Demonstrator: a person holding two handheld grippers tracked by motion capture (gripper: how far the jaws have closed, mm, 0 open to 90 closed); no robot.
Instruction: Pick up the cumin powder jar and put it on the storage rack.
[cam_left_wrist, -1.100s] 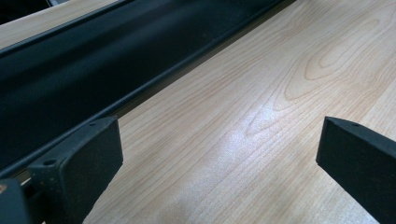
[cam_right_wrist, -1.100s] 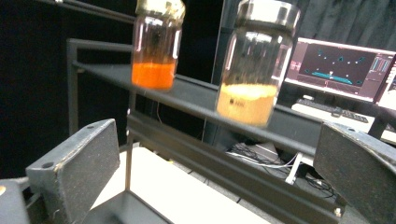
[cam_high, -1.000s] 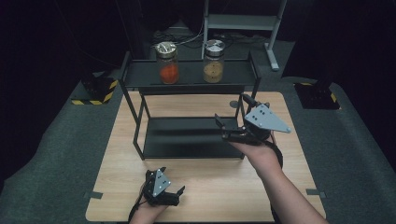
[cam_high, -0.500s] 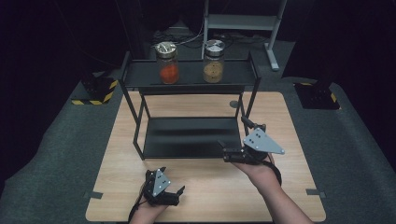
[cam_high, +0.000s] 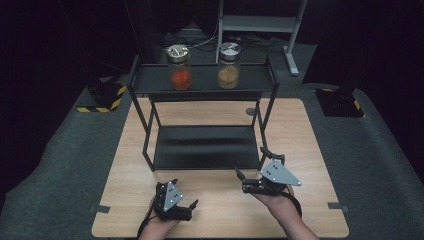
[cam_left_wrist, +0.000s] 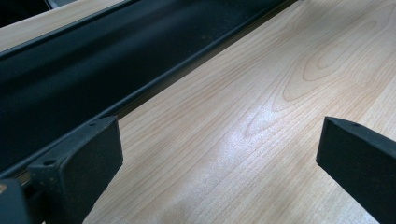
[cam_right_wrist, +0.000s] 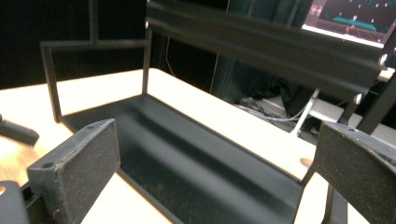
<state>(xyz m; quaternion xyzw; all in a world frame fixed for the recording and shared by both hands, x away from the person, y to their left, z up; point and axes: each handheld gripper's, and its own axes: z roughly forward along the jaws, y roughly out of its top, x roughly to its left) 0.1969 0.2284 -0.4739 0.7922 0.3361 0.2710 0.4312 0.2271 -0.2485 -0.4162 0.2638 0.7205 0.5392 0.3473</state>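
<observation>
A black two-tier rack (cam_high: 145, 135) stands on the wooden table (cam_high: 310, 130). Its top shelf carries two metal-lidded glass jars, one with orange-red contents (cam_high: 179, 67) and one with tan contents (cam_high: 229, 66). The lower shelf (cam_high: 205, 147) is bare. My left gripper (cam_high: 184, 194) rests open near the table's front edge, with bare wood between its jaws (cam_left_wrist: 219, 154). My right gripper (cam_high: 251, 164) is open just in front of the rack's right front leg. It faces the lower shelf (cam_right_wrist: 196, 163) and holds nothing.
Dark grey mats surround the table. Two black blocks with yellow-striped edges (cam_high: 102, 95) (cam_high: 340, 100) sit on them, left and right. A metal stand (cam_high: 260, 22) and cables lie behind the rack. A small round hole (cam_high: 250, 111) marks the tabletop behind the rack's right legs.
My right gripper has drawn back from beside the rack's right side toward the table's front edge and sunk lower. The left gripper has stayed put.
</observation>
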